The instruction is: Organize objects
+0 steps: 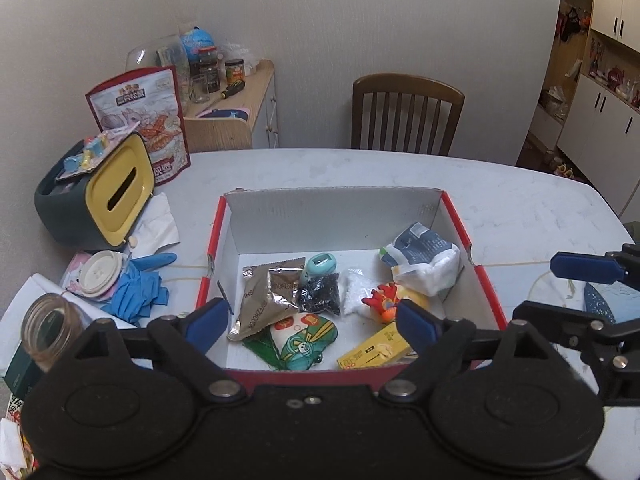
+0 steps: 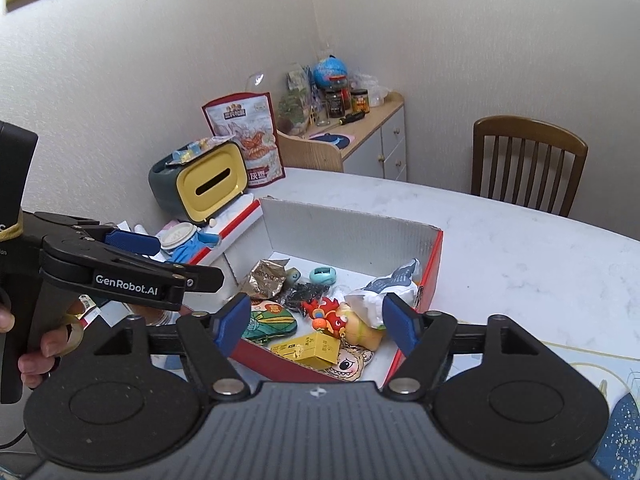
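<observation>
A red-edged cardboard box (image 1: 460, 216) (image 2: 436, 256) sits on the white table. Inside lie a silver foil packet (image 1: 264, 300) (image 2: 268, 276), a green cartoon pouch (image 1: 304, 344) (image 2: 268, 326), a yellow carton (image 1: 374, 350) (image 2: 312, 348), a red-orange toy (image 1: 382, 302) (image 2: 326, 312), a black bead bag (image 1: 320, 294), a teal egg-shaped item (image 1: 322, 262) (image 2: 323, 275) and a white-blue bag (image 1: 424, 260) (image 2: 384, 292). My left gripper (image 1: 310, 324) hovers open over the box's near side, empty. My right gripper (image 2: 316, 320) is open too, above the box's near corner, and shows in the left wrist view (image 1: 576, 284).
Left of the box lie a yellow-faced tissue holder (image 1: 112, 188) (image 2: 212, 184), blue gloves (image 1: 140, 292), a white lid (image 1: 100, 272), a glass jar (image 1: 52, 328) and a snack bag (image 1: 144, 120). A wooden chair (image 1: 404, 112) (image 2: 528, 160) and a cluttered cabinet (image 1: 240, 96) stand behind the table.
</observation>
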The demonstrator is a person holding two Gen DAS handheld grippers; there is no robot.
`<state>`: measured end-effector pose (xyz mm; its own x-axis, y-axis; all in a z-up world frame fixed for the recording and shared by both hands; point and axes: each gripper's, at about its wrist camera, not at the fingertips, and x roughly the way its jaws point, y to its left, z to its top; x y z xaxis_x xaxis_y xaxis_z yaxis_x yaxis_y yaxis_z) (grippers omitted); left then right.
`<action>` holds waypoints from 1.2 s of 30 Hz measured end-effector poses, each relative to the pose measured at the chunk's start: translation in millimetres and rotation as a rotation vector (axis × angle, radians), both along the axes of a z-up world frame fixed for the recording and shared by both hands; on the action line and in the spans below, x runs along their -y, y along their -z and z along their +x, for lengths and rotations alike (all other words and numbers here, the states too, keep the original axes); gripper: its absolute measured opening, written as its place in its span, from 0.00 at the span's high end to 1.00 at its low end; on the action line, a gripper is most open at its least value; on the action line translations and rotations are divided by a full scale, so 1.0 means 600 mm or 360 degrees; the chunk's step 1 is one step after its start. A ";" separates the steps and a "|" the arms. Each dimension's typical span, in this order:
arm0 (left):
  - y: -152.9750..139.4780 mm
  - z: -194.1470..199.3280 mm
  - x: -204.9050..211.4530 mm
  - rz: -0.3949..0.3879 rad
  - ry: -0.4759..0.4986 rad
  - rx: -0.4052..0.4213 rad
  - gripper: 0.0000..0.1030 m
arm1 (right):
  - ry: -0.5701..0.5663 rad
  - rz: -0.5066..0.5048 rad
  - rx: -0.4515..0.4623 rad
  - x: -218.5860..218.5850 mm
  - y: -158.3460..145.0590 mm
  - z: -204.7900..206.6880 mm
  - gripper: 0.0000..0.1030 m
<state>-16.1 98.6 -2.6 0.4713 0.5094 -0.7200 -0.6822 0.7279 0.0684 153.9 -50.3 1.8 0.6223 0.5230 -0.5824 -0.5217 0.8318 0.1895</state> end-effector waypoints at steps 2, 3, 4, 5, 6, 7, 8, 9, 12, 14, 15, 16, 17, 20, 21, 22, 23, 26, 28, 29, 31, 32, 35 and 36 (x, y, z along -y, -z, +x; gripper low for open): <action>-0.001 -0.006 0.006 -0.0002 -0.0006 0.0009 0.12 | 0.0000 0.0015 0.0008 0.005 -0.001 -0.005 0.26; 0.000 -0.009 0.007 -0.0005 -0.0012 0.0013 0.10 | 0.0000 0.0018 0.0014 0.006 0.000 -0.008 0.25; 0.000 -0.013 0.010 -0.0001 -0.0022 0.0015 0.07 | -0.0002 0.0022 0.0018 0.008 0.000 -0.011 0.23; 0.001 -0.015 0.013 0.0012 -0.0035 0.0015 0.05 | -0.0004 0.0023 0.0021 0.010 0.000 -0.014 0.23; 0.001 -0.018 0.017 0.0027 -0.0042 0.0013 0.04 | -0.0003 0.0021 0.0025 0.011 0.001 -0.016 0.22; 0.001 -0.019 0.020 0.0040 -0.0043 0.0009 0.03 | -0.0001 0.0019 0.0029 0.012 0.001 -0.018 0.21; 0.002 -0.021 0.022 0.0053 -0.0049 0.0004 0.03 | 0.0000 0.0019 0.0031 0.013 0.003 -0.020 0.19; 0.002 -0.022 0.023 0.0061 -0.0054 0.0002 0.02 | 0.0002 0.0023 0.0032 0.015 0.004 -0.021 0.19; 0.003 -0.027 0.027 0.0062 -0.0063 0.0008 0.01 | 0.0015 0.0033 0.0039 0.020 0.006 -0.025 0.19; 0.003 -0.028 0.032 0.0079 -0.0067 0.0005 0.01 | 0.0024 0.0040 0.0051 0.024 0.006 -0.026 0.19; 0.003 -0.028 0.034 0.0087 -0.0067 0.0003 0.01 | 0.0027 0.0044 0.0056 0.026 0.006 -0.028 0.18; 0.003 -0.028 0.036 0.0092 -0.0066 0.0003 0.01 | 0.0027 0.0047 0.0057 0.027 0.006 -0.028 0.18; 0.003 -0.028 0.037 0.0094 -0.0066 0.0006 0.01 | 0.0029 0.0051 0.0059 0.029 0.007 -0.029 0.18; 0.003 -0.028 0.038 0.0080 -0.0068 0.0021 0.01 | 0.0039 0.0062 0.0071 0.033 0.010 -0.031 0.08; 0.003 -0.028 0.039 0.0080 -0.0066 0.0025 0.01 | 0.0036 0.0065 0.0068 0.034 0.011 -0.031 0.06; 0.004 -0.027 0.041 0.0082 -0.0065 0.0025 0.01 | 0.0035 0.0068 0.0071 0.036 0.012 -0.032 0.03; 0.004 -0.027 0.041 0.0083 -0.0063 0.0025 0.01 | 0.0038 0.0068 0.0079 0.037 0.012 -0.034 0.02; 0.006 -0.027 0.046 0.0087 -0.0055 0.0027 0.01 | 0.0031 0.0084 0.0084 0.038 0.013 -0.038 0.00; 0.007 -0.026 0.050 0.0094 -0.0057 0.0022 0.00 | 0.0035 0.0094 0.0086 0.040 0.014 -0.040 0.00; 0.007 -0.025 0.051 0.0096 -0.0061 0.0020 0.00 | 0.0037 0.0097 0.0086 0.041 0.014 -0.042 0.00; 0.008 -0.026 0.054 0.0094 -0.0065 0.0028 0.00 | 0.0046 0.0097 0.0088 0.042 0.015 -0.045 0.00; 0.008 -0.027 0.055 0.0093 -0.0068 0.0032 0.00 | 0.0050 0.0098 0.0090 0.042 0.015 -0.046 0.00; 0.008 -0.029 0.060 0.0100 -0.0074 0.0033 0.00 | 0.0065 0.0095 0.0102 0.045 0.016 -0.051 0.00; 0.009 -0.030 0.060 0.0097 -0.0076 0.0035 0.00 | 0.0069 0.0097 0.0105 0.046 0.016 -0.053 0.00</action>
